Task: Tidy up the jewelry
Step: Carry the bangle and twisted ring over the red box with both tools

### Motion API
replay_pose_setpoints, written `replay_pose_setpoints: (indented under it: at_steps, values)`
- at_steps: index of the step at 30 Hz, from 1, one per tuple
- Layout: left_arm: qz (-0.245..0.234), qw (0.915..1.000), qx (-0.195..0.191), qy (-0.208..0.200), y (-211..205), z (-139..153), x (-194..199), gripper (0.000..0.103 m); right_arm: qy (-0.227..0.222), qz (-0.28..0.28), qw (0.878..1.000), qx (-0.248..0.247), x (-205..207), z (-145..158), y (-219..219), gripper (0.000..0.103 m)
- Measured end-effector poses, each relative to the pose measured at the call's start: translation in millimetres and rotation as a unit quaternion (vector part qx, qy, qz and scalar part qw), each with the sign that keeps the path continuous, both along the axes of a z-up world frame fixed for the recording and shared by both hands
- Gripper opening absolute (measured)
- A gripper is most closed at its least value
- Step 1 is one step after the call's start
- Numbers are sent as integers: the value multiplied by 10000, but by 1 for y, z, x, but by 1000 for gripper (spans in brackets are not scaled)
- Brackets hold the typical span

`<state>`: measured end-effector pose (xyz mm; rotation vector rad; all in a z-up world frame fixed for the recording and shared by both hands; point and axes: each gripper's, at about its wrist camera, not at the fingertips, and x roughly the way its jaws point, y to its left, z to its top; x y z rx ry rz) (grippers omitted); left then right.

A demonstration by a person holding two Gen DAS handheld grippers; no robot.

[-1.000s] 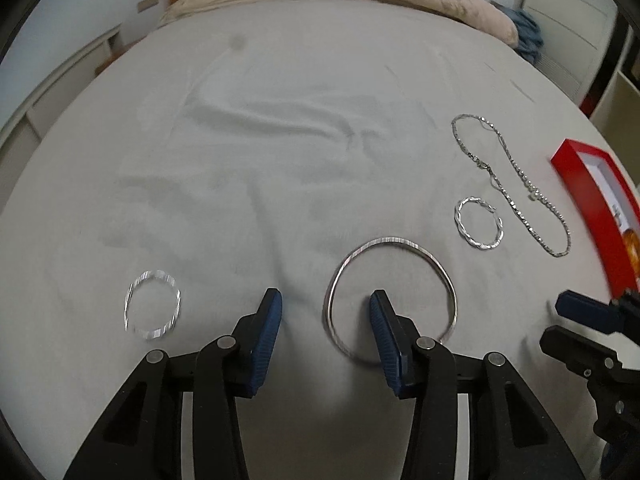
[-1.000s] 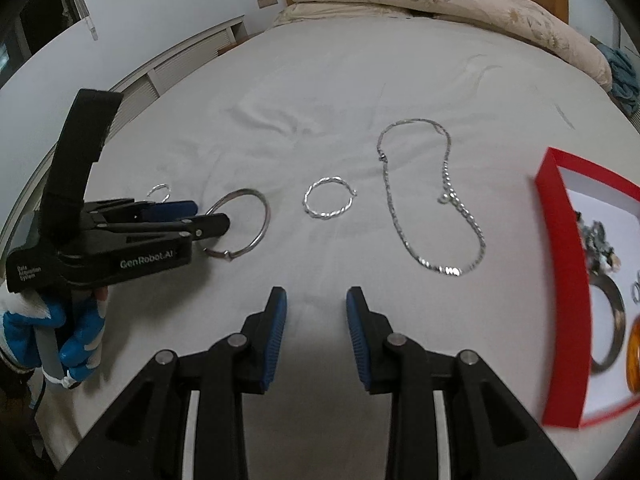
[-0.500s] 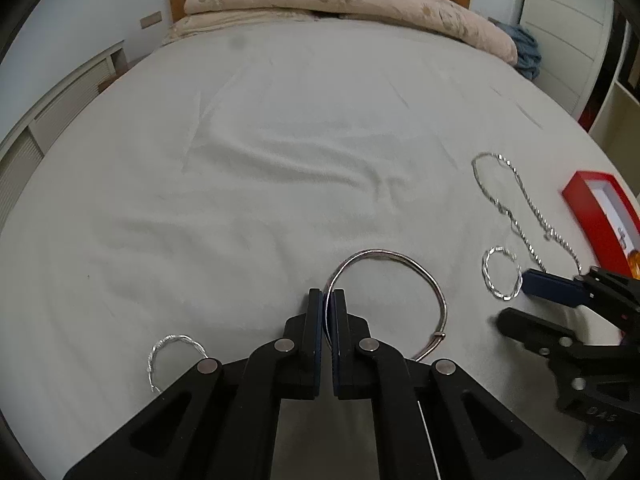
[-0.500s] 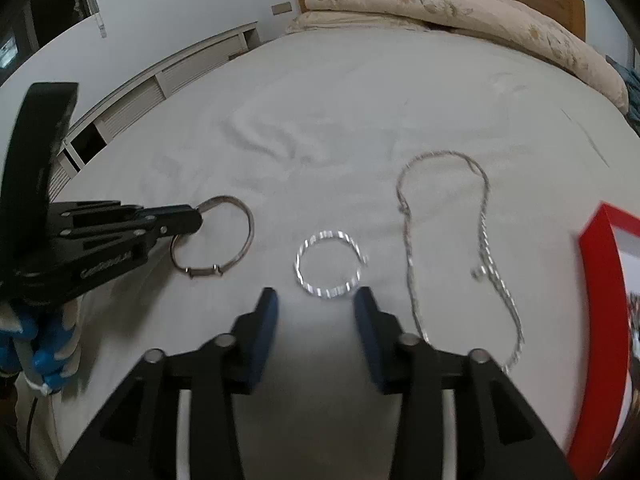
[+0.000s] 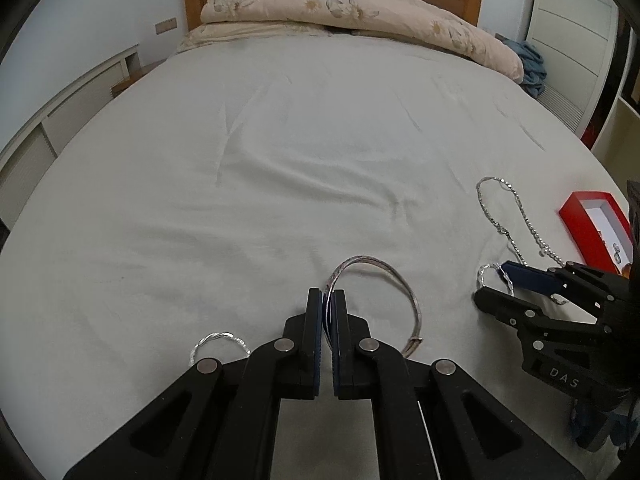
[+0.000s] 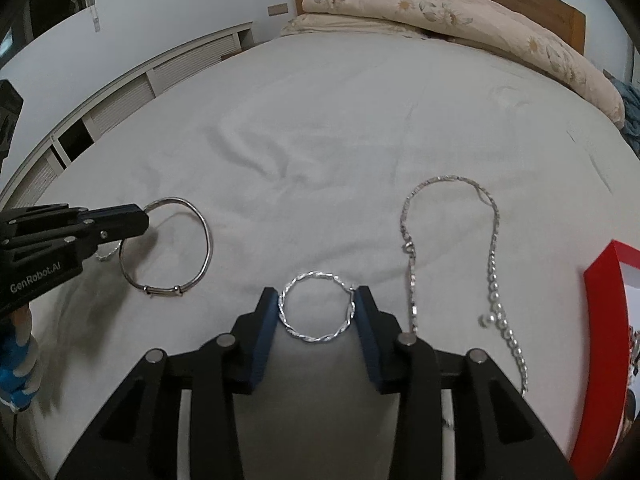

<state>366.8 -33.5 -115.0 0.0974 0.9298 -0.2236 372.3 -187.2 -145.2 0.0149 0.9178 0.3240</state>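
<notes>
Jewelry lies spread over the white bedsheet, and both grippers are right among it; left gripper has its blue pads pinched together on the rim of the smooth silver bangle, the wire of it running up between the pads, and the far side of the bangle tips up off the sheet; seen from the right wrist, that bangle hangs from the left gripper's tip with its clasp end low near the fabric; right gripper straddles the twisted silver ring, jaws narrowed and just now closing in, each blue pad at the ring's outer edge; whether they press it yet I cannot tell; ring flat on the sheet; just to its right, the long chain necklace loops away across the bed, its pearl end trailing toward the red box at the right edge, a few pieces already inside; a second twisted ring sits by the left gripper's left finger; folded floral quilt at the headboard.
</notes>
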Motion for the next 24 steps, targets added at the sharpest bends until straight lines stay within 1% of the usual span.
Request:
replay_pose_setpoints:
  at_steps: [4,7,12,18,24]
  values:
    - [23,10000,57,-46,0,14,-11,4,73,-18,9999,145,-11,11,-7,36]
    - [25,9999,119,-87,-3,25,-24,4,31,-48,9996,292,-27,28,-13,36]
    - [-41,9996,217,-190,-11,48,-52,4,-103,-66,9993,366,-62,59,-21,36]
    - [-257,9987,276,-340,-30,77,-91,4,-298,-182,9986,402,-105,93,-34,36]
    - [-507,9971,294,-480,-60,101,-120,4,-519,-415,9968,453,-151,123,-61,36]
